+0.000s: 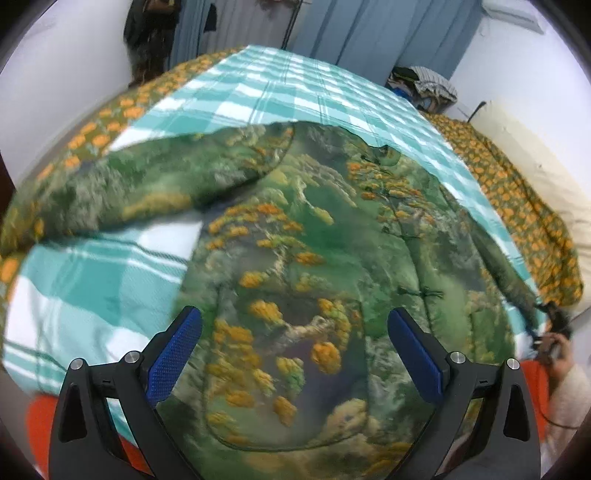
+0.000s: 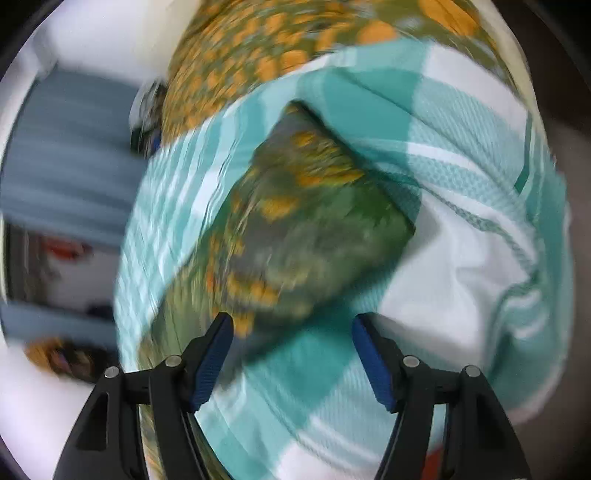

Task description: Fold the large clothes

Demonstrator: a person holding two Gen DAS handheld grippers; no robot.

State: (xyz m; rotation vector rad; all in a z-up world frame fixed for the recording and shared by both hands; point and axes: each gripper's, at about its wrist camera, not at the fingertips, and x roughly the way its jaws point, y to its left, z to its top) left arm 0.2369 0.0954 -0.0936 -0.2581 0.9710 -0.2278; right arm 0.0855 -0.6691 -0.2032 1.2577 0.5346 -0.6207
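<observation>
A large green garment printed with trees and orange blossoms lies spread on a teal-and-white checked cloth on a bed. One sleeve is folded across toward the left. My left gripper is open and empty above the garment's lower part. My right gripper is open and empty over the checked cloth, just short of the end of a sleeve. The right wrist view is blurred. The right gripper also shows in the left wrist view at the far sleeve end.
An orange-flowered bedspread lies under the checked cloth. A cream pillow sits at the right. A pile of clothes lies at the far corner. Blue curtains hang behind. Orange fabric shows at the near edge.
</observation>
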